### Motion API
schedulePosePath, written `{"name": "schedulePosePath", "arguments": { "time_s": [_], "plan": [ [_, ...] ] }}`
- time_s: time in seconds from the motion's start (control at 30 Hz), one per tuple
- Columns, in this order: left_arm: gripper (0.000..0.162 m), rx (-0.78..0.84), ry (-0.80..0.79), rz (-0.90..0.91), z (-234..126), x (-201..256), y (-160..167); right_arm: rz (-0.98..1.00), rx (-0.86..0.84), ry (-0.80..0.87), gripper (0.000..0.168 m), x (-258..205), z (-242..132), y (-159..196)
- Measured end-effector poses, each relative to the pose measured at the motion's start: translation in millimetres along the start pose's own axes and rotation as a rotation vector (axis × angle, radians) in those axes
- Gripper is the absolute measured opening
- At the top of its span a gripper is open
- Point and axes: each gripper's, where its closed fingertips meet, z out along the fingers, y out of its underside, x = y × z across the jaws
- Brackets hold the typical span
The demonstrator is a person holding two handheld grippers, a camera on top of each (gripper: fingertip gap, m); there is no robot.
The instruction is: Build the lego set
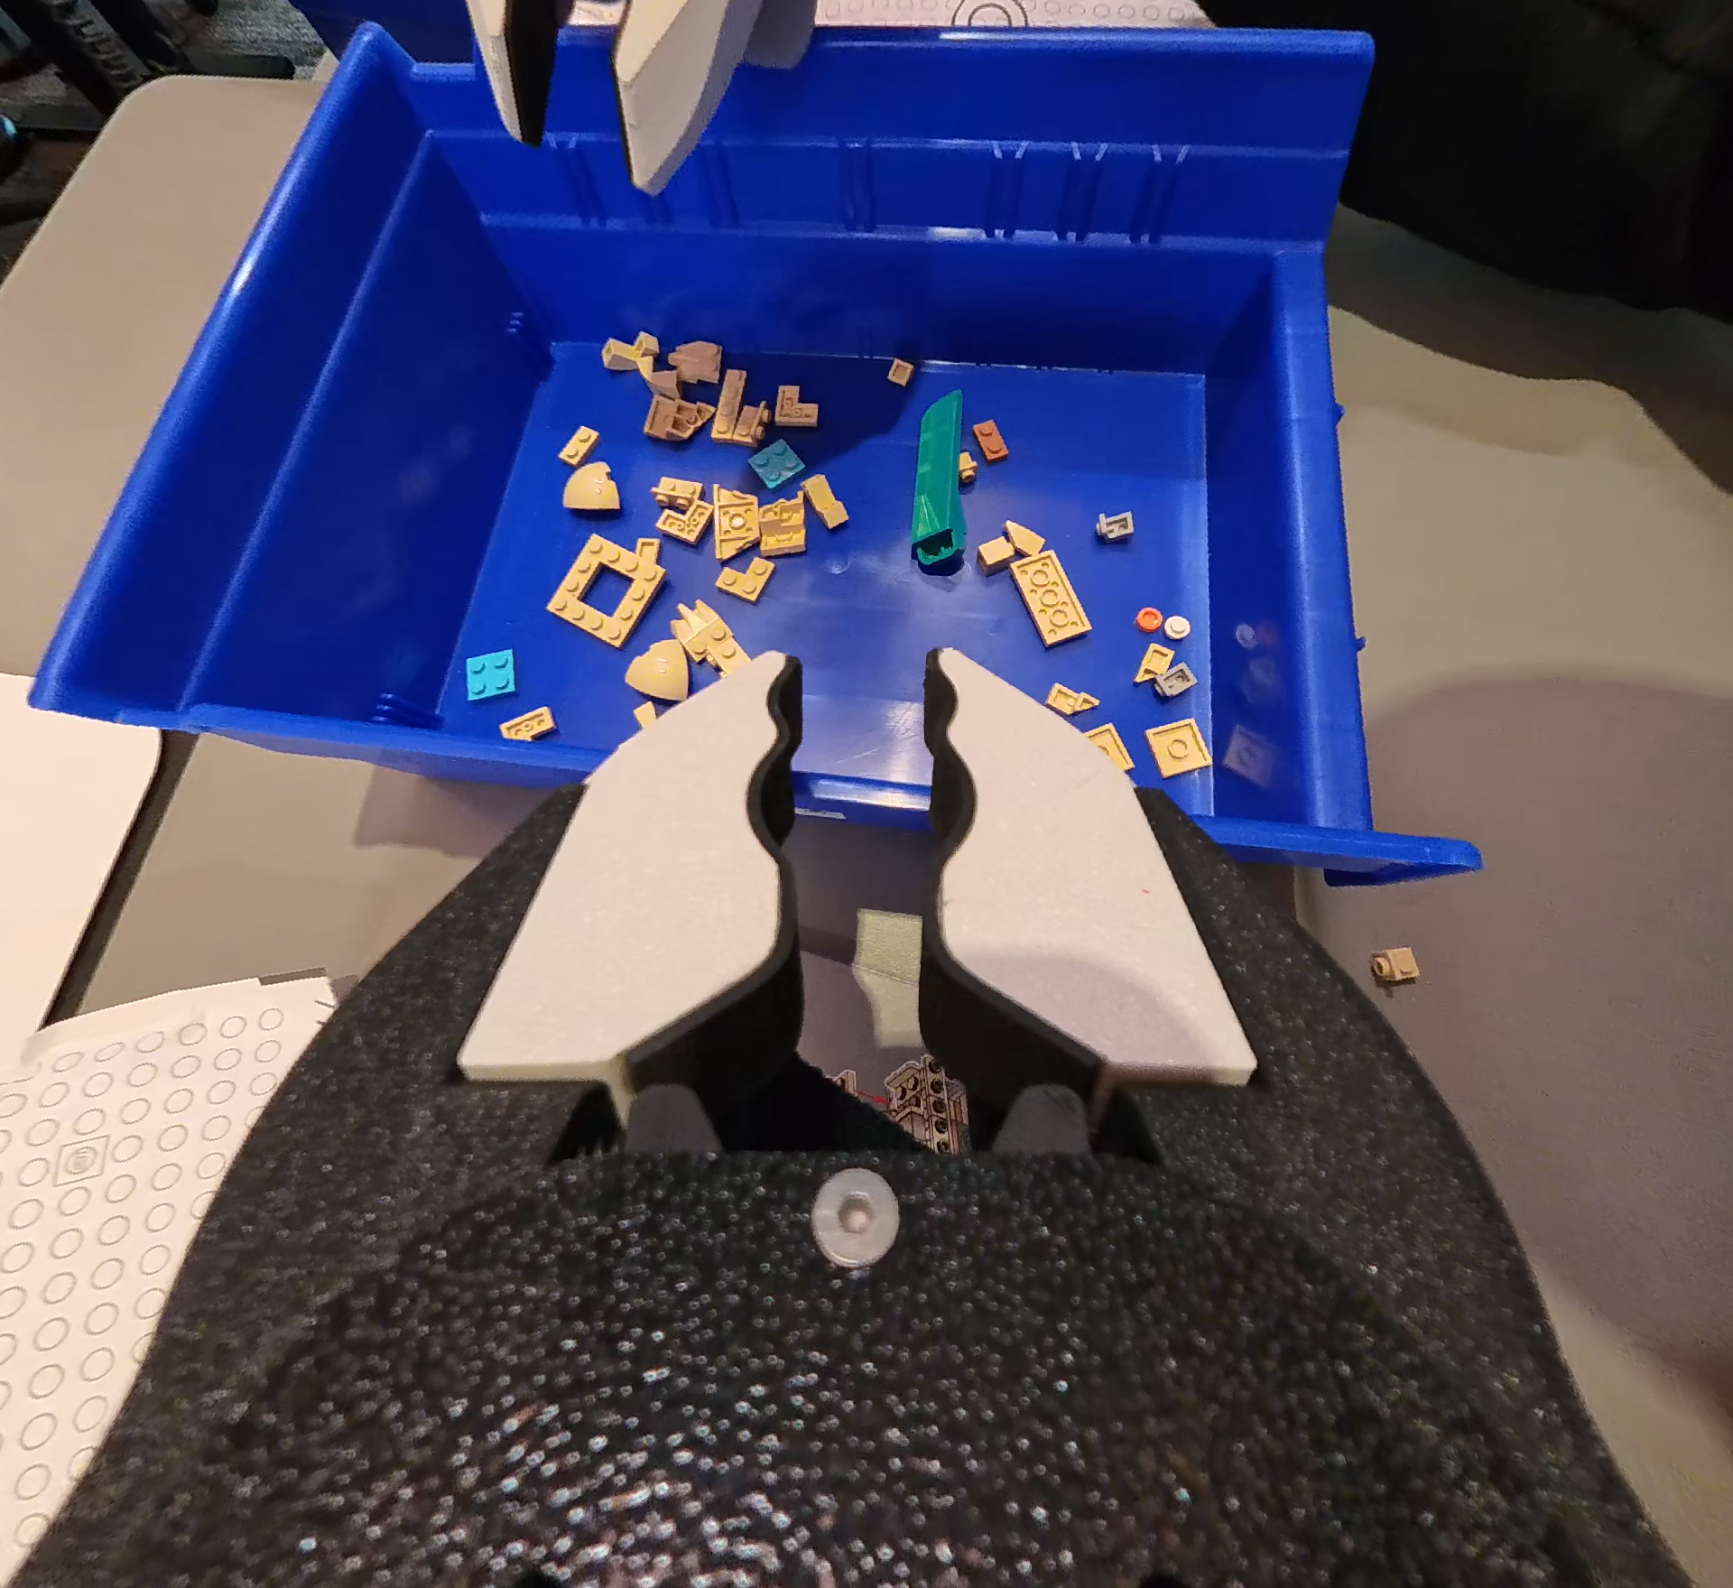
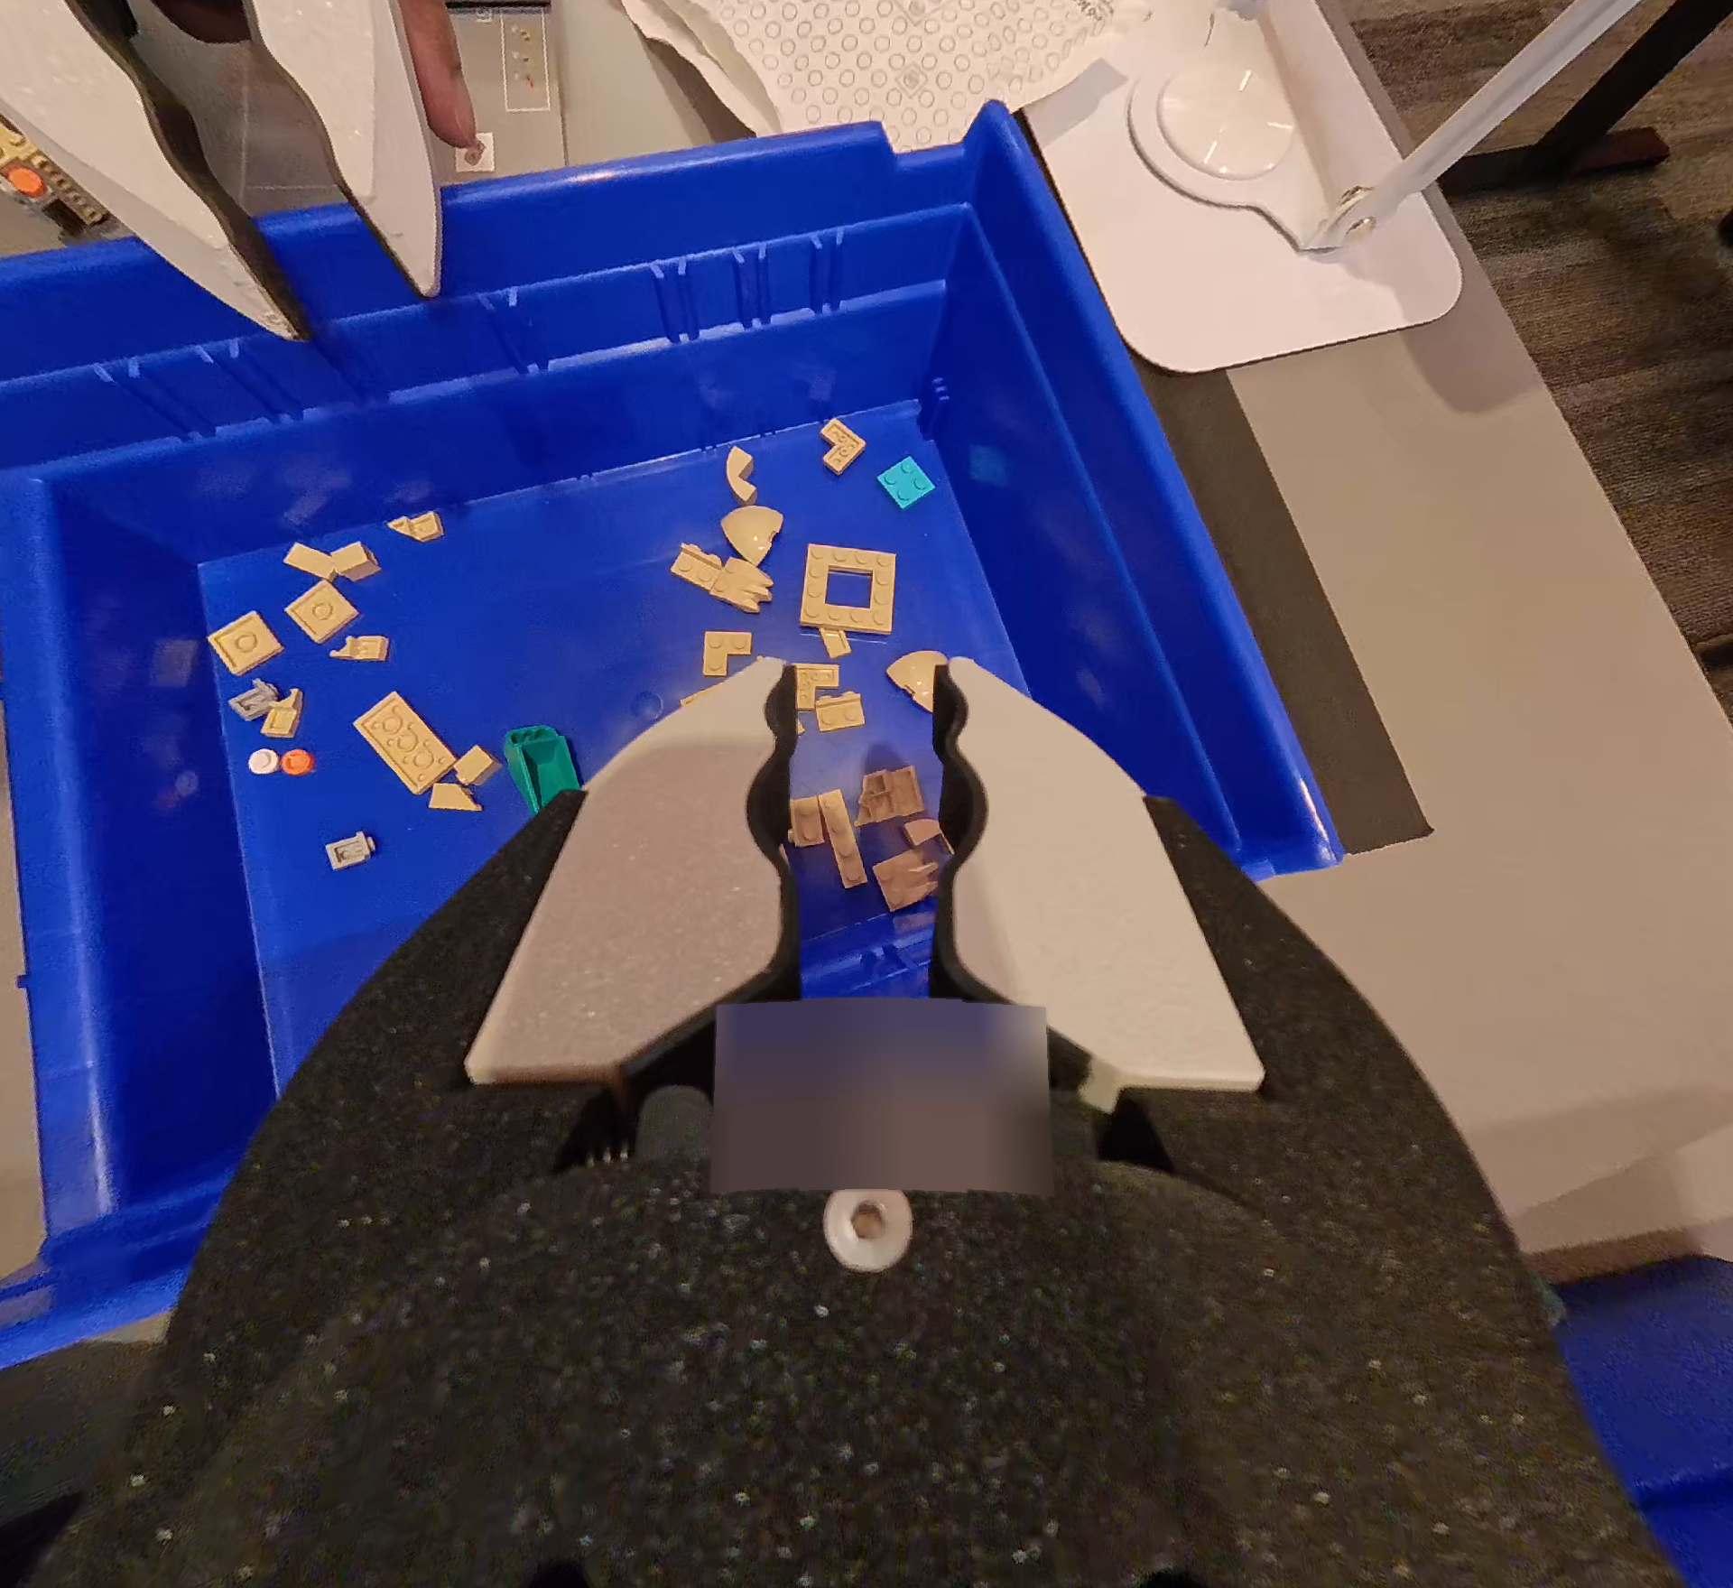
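in the blue bin (image 1: 281, 455), two turquoise plates (image 1: 490, 676), two empty grippers (image 1: 863, 669)

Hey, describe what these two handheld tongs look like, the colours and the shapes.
Both match: the left tongs and the right tongs each have two pale grey, wedge-shaped fingers with wavy black inner pads, set in a black, pebbly-textured body with a silver screw at its centre. No cables show.
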Motion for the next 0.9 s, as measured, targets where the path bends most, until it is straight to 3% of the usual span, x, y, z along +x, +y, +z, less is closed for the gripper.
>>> {"name": "schedulePosePath", "arguments": {
  "time_s": [0.33,0.5,0.7,0.9],
  "plan": [
    [0.024,-0.002,-0.010,0.004,-1.2,-1.8,-1.1,-0.004,-0.010,-0.001,0.028,-0.7,3.4,0.1],
    [0.025,-0.014,-0.045,0.023,-1.3,-19.6,-22.8,-0.003,-0.008,0.000,0.027,-1.2,4.0,-0.5],
    [0.025,-0.324,0.012,0.092,45.8,-56.7,-22.8,-0.007,0.035,0.015,0.027,-0.3,-7.7,-7.9],
    [0.025,-0.653,0.026,0.241,86.4,-80.5,2.3,-0.006,0.127,0.058,0.026,4.3,-40.2,-18.0]
  ]
}}
